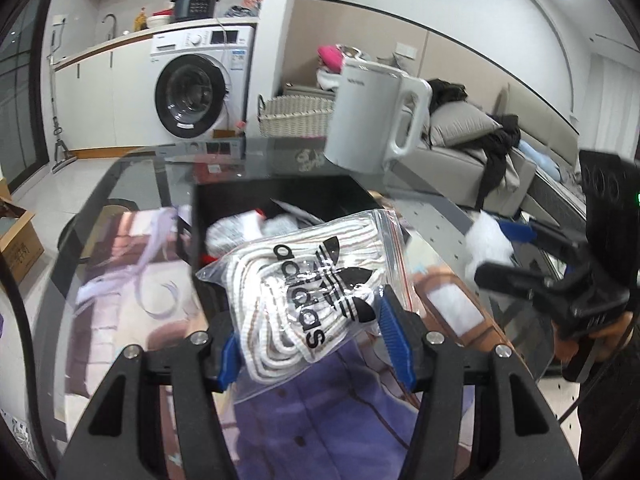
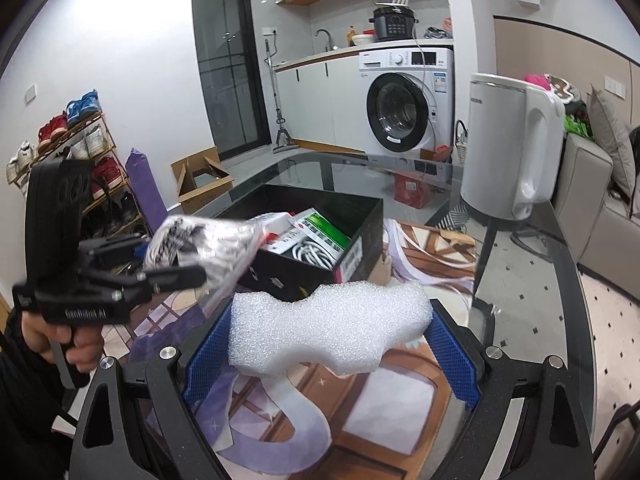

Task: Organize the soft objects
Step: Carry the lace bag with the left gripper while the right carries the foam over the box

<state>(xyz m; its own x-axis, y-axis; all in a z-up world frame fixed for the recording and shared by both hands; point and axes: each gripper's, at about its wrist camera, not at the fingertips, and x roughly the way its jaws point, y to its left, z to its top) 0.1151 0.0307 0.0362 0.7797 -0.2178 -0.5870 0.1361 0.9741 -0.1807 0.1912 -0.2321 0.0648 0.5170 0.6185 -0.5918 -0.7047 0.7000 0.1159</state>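
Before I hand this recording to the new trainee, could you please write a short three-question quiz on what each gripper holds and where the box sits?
1. True or false: the left gripper is shut on a clear zip bag of white socks.
2. What does the right gripper hold? A) a red shoe B) a white foam block C) a kettle
3. Fill in: the black box on the glass table already holds ____ items, not none.

Key: 1 true; 2 B; 3 several. The white kettle stands on the table behind the box, untouched.
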